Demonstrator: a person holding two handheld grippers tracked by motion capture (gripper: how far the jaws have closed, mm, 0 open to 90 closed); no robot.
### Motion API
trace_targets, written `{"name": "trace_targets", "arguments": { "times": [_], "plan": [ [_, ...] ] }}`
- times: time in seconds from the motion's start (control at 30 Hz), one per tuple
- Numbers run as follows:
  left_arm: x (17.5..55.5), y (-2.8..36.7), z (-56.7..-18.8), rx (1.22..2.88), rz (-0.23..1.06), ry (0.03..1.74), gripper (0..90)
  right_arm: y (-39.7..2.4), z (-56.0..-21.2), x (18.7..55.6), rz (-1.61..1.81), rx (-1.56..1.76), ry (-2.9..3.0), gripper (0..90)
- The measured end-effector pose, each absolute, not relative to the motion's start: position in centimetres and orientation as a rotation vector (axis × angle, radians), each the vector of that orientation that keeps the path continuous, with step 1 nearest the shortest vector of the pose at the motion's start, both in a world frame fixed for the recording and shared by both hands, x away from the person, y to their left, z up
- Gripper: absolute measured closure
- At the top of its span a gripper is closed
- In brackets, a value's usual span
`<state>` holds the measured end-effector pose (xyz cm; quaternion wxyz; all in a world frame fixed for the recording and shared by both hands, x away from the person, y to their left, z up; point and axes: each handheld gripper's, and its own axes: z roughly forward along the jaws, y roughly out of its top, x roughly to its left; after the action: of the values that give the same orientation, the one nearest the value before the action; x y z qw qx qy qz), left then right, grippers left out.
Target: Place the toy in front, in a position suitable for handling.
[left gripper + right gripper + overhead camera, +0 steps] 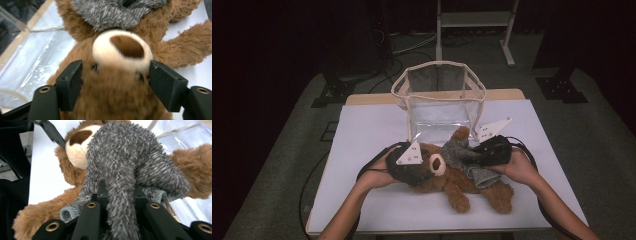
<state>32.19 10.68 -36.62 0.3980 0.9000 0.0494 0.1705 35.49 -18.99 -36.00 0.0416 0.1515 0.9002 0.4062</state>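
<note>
A shaggy brown plush teddy bear (452, 177) with a cream snout lies on its back on the white-covered desk (362, 200), just in front of a clear soft-plastic bag (439, 100) with beige trim. The left tongs (115, 80) straddle the bear's furry head, jaws at either side of the snout. The right tongs (121, 202) are clamped on a fuzzy grey knitted garment (125, 162) bunched over the bear's chest.

A lit white table (377, 200) stands out in a dark room, its surroundings lost in gloom. Glare streaks the clear bag (32, 62). Up close, the bear (120, 50) blurs softly at the snout; soft shadows, grainy high view.
</note>
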Motion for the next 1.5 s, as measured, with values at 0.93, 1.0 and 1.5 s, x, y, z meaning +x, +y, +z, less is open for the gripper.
{"name": "trace_targets", "arguments": {
  "times": [0.93, 1.0, 1.5],
  "plan": [
    [32.0, 10.9, -39.5, 2.311, 0.358, 0.165, 43.7, -20.0, -35.8, 33.7, 1.24, 0.457, 2.735, 74.0],
    [32.1, 10.5, -39.5, 2.319, 0.356, 0.159, 44.0, -20.3, -35.6, 32.9, 1.239, 0.449, 2.728, 74.0],
    [32.4, 10.4, -39.6, 2.314, 0.369, 0.177, 42.8, -19.3, -37.6, 29.4, 1.187, 0.345, 2.763, 74.2]
  ]
}}
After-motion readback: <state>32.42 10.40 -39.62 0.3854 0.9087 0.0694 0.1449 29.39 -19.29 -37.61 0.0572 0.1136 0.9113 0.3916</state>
